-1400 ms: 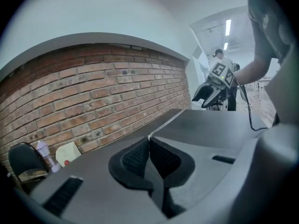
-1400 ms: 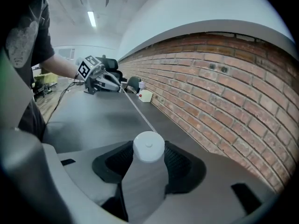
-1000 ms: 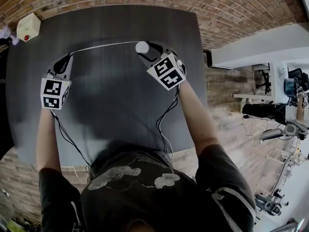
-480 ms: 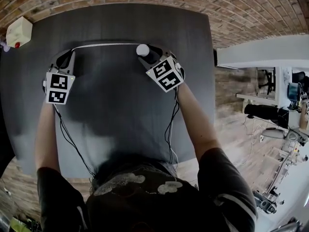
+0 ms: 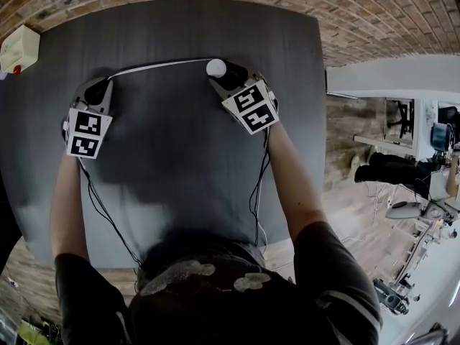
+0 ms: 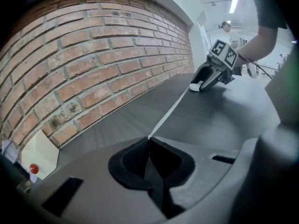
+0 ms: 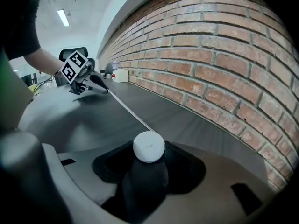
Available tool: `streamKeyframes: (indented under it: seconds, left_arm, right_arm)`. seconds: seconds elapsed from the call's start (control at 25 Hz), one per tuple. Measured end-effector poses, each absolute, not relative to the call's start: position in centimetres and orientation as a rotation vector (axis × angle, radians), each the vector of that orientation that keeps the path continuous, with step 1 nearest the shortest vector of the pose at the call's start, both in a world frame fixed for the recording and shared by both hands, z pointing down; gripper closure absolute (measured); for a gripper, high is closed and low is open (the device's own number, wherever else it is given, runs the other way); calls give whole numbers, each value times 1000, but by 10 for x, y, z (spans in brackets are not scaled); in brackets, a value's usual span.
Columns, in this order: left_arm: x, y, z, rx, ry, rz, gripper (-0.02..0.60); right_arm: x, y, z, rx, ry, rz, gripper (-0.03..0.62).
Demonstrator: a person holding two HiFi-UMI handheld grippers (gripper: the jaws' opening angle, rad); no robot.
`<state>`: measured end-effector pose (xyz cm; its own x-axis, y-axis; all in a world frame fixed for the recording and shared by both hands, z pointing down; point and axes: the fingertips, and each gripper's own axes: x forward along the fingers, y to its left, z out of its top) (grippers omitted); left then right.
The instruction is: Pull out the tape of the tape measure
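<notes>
Left tool [image 6: 148, 139]: jaws pinching tape [image 5: 158, 66] end, a grip shown only in its own view. Right tool [image 5: 218, 73]: clamping white case [image 7: 148, 146]. Head view: tape stretched across worktop [image 5: 180, 164].

Left gripper [image 5: 106, 82], right gripper [image 5: 218, 73] lowered toward table [image 5: 180, 149].

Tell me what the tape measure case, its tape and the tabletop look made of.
The tape measure case looks like moulded plastic: white, smooth, matte, rounded. The tape is thin, pale, flat, pulled straight; fabric or steel, I cannot tell. The tabletop is probably laminate or stained wood: dark grey, faint straight grain, low sheen.
</notes>
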<state>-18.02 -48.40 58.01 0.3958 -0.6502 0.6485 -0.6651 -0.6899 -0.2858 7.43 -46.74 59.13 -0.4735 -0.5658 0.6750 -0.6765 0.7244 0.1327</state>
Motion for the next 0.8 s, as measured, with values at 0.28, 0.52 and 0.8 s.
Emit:
streamKeyframes:
  seconds: [0.28, 0.52, 0.8]
  left_arm:
    - [-181, -490, 591, 2589, -1245, 1288, 569]
    - [-189, -496, 595, 2518, -1358, 1323, 566]
    - [-228, -487, 563, 2477, -1480, 1220, 417]
  right_arm:
    - [74, -471, 591, 959, -2231, 295, 365]
    - [78, -472, 592, 1007, -2224, 322, 361]
    - [60, -453, 563, 1067, -2231, 343, 345]
